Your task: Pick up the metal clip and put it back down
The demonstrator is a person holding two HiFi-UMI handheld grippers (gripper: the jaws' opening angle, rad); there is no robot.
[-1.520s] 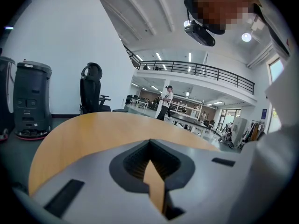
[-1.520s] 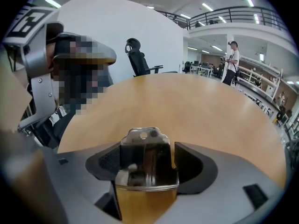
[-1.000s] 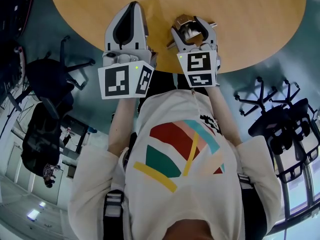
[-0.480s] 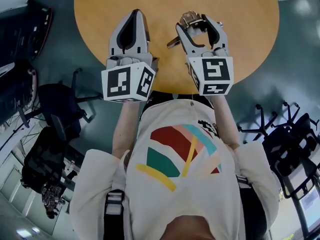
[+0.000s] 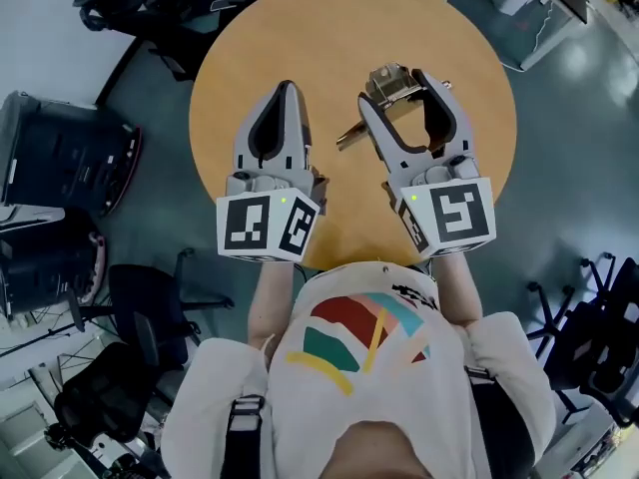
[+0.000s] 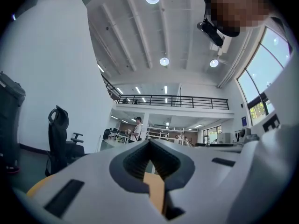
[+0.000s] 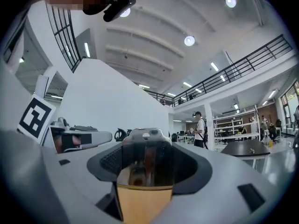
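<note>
The right gripper (image 5: pixel 404 96) pinches the clip (image 5: pixel 387 80) at its very tips, up over the table (image 5: pixel 250 58), with one handle sticking out sideways. I'd worry it twists loose, or bounces away if let go from up there. The left gripper (image 5: pixel 284 93) is pressed together on nothing, and I see no containers anywhere.

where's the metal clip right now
Head view: the metal clip is held by the right gripper, over the round table, just right of the left gripper.
</note>
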